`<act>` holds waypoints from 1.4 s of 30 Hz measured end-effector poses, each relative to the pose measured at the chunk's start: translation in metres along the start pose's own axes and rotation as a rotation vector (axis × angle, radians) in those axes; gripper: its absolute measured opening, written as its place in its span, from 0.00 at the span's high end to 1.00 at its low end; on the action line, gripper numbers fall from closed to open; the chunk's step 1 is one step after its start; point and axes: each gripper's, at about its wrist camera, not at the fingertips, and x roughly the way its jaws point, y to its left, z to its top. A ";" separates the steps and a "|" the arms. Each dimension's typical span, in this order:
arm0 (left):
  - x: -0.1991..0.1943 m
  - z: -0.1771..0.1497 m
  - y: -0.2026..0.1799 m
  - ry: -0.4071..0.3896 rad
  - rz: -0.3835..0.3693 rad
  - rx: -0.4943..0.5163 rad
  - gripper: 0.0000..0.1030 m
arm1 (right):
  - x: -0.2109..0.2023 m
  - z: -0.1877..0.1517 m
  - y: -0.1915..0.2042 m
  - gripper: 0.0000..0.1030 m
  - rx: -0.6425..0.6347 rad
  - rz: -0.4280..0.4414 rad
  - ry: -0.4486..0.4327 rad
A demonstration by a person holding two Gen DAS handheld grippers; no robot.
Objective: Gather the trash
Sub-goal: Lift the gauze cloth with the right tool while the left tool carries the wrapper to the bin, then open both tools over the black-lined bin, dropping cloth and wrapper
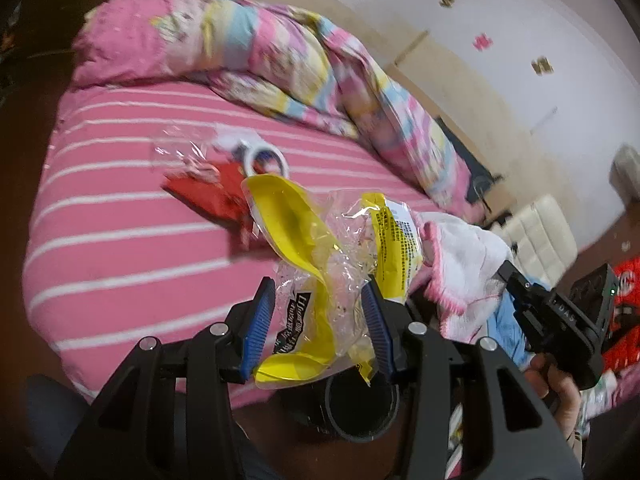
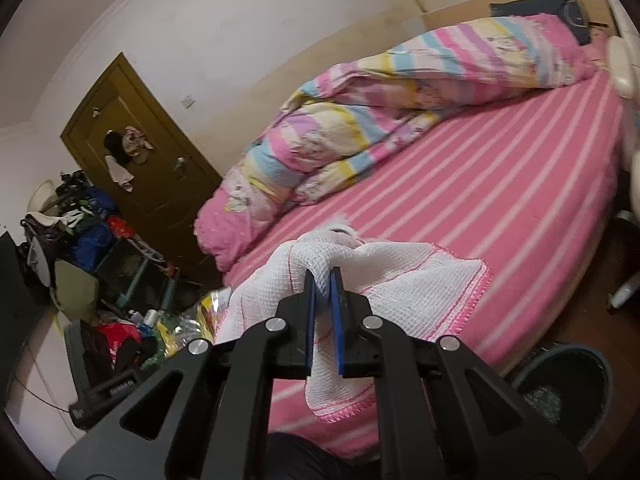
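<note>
Left wrist view: on the pink striped bed [image 1: 120, 216], a clear wrapper [image 1: 180, 148], a red packet [image 1: 212, 194] and a white tape ring [image 1: 266, 160] lie uncollected, while the left gripper [image 1: 320, 320] has its fingers clenched on a crumpled yellow-and-clear plastic package [image 1: 320, 256] lifted above the mattress. Right wrist view: the right gripper [image 2: 325, 312] pinches a white pink-edged cloth [image 2: 400, 288], with a dark bin [image 2: 568, 392] at the bedside, suggesting collection is only partly done.

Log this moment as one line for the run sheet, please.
left gripper: holding yellow plastic wrapper | right gripper: shut on white cloth | bin: beside bed | red wrapper: on bed
</note>
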 end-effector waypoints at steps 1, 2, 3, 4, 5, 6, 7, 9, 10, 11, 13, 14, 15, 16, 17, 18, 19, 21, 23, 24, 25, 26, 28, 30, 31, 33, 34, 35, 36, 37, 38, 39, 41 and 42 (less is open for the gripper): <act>0.007 -0.008 -0.009 0.025 -0.009 0.019 0.58 | -0.009 -0.007 -0.010 0.91 0.001 -0.020 -0.001; 0.012 -0.013 -0.015 0.042 -0.014 0.032 0.58 | -0.014 -0.011 -0.018 0.91 0.002 -0.032 -0.001; 0.017 -0.017 -0.020 0.057 -0.018 0.046 0.58 | -0.021 -0.018 -0.028 0.91 0.006 -0.050 0.002; 0.027 -0.025 -0.030 0.084 -0.025 0.072 0.58 | -0.028 -0.025 -0.038 0.91 0.011 -0.067 0.003; 0.033 -0.030 -0.036 0.102 -0.028 0.087 0.58 | -0.036 -0.033 -0.051 0.91 0.019 -0.090 0.005; 0.039 -0.034 -0.041 0.117 -0.030 0.100 0.58 | -0.040 -0.037 -0.058 0.91 0.026 -0.102 0.005; 0.047 -0.040 -0.048 0.139 -0.031 0.118 0.58 | -0.045 -0.045 -0.070 0.91 0.043 -0.118 0.008; 0.062 -0.048 -0.059 0.177 -0.037 0.145 0.58 | -0.053 -0.058 -0.092 0.91 0.077 -0.141 0.016; 0.074 -0.054 -0.069 0.205 -0.041 0.165 0.58 | -0.057 -0.065 -0.106 0.91 0.099 -0.160 0.020; 0.082 -0.058 -0.074 0.224 -0.043 0.178 0.58 | -0.059 -0.070 -0.115 0.91 0.114 -0.169 0.024; 0.099 -0.068 -0.085 0.266 -0.047 0.204 0.58 | -0.064 -0.084 -0.140 0.91 0.157 -0.201 0.031; 0.107 -0.074 -0.092 0.288 -0.049 0.220 0.58 | -0.066 -0.088 -0.149 0.91 0.169 -0.215 0.032; 0.115 -0.080 -0.097 0.308 -0.049 0.233 0.58 | -0.067 -0.095 -0.161 0.91 0.188 -0.231 0.035; 0.125 -0.085 -0.104 0.333 -0.052 0.251 0.58 | -0.067 -0.101 -0.173 0.91 0.210 -0.247 0.040; 0.136 -0.091 -0.111 0.357 -0.054 0.271 0.58 | -0.067 -0.110 -0.188 0.91 0.236 -0.271 0.048; 0.146 -0.097 -0.118 0.380 -0.056 0.290 0.58 | -0.068 -0.116 -0.198 0.91 0.251 -0.282 0.053; 0.155 -0.102 -0.124 0.400 -0.059 0.306 0.58 | -0.066 -0.123 -0.211 0.91 0.272 -0.298 0.062; 0.170 -0.110 -0.133 0.431 -0.063 0.327 0.58 | -0.061 -0.138 -0.234 0.91 0.316 -0.327 0.087; 0.190 -0.122 -0.142 0.471 -0.067 0.347 0.58 | -0.056 -0.155 -0.260 0.91 0.375 -0.347 0.114; 0.203 -0.129 -0.147 0.497 -0.069 0.355 0.58 | -0.054 -0.159 -0.268 0.91 0.391 -0.352 0.124; 0.213 -0.135 -0.151 0.517 -0.071 0.360 0.58 | -0.051 -0.167 -0.280 0.91 0.413 -0.361 0.138; 0.221 -0.141 -0.155 0.533 -0.072 0.364 0.58 | -0.047 -0.175 -0.292 0.91 0.438 -0.366 0.153; 0.240 -0.156 -0.163 0.571 -0.070 0.381 0.58 | -0.042 -0.185 -0.307 0.91 0.473 -0.374 0.175; 0.257 -0.169 -0.169 0.604 -0.063 0.391 0.58 | -0.036 -0.192 -0.320 0.91 0.495 -0.384 0.194; 0.265 -0.174 -0.171 0.617 -0.058 0.398 0.58 | -0.032 -0.195 -0.326 0.91 0.505 -0.387 0.204; 0.281 -0.185 -0.177 0.642 -0.053 0.416 0.58 | -0.022 -0.200 -0.339 0.91 0.522 -0.391 0.226; 0.287 -0.190 -0.182 0.649 -0.047 0.430 0.58 | -0.017 -0.199 -0.342 0.91 0.526 -0.394 0.231; 0.295 -0.194 -0.186 0.658 -0.036 0.453 0.58 | -0.011 -0.202 -0.349 0.91 0.534 -0.401 0.241; 0.305 -0.199 -0.189 0.668 -0.025 0.479 0.58 | -0.005 -0.204 -0.354 0.89 0.547 -0.397 0.251; 0.311 -0.202 -0.191 0.675 -0.021 0.488 0.57 | -0.001 -0.205 -0.357 0.87 0.557 -0.395 0.258; 0.319 -0.205 -0.193 0.681 -0.005 0.500 0.57 | 0.003 -0.209 -0.362 0.84 0.569 -0.405 0.268; 0.326 -0.207 -0.193 0.688 0.006 0.507 0.57 | 0.004 -0.212 -0.363 0.76 0.575 -0.417 0.275; 0.339 -0.212 -0.190 0.710 0.016 0.501 0.57 | 0.003 -0.221 -0.368 0.57 0.602 -0.437 0.285; 0.344 -0.214 -0.189 0.721 0.018 0.496 0.57 | 0.000 -0.226 -0.370 0.44 0.621 -0.447 0.280</act>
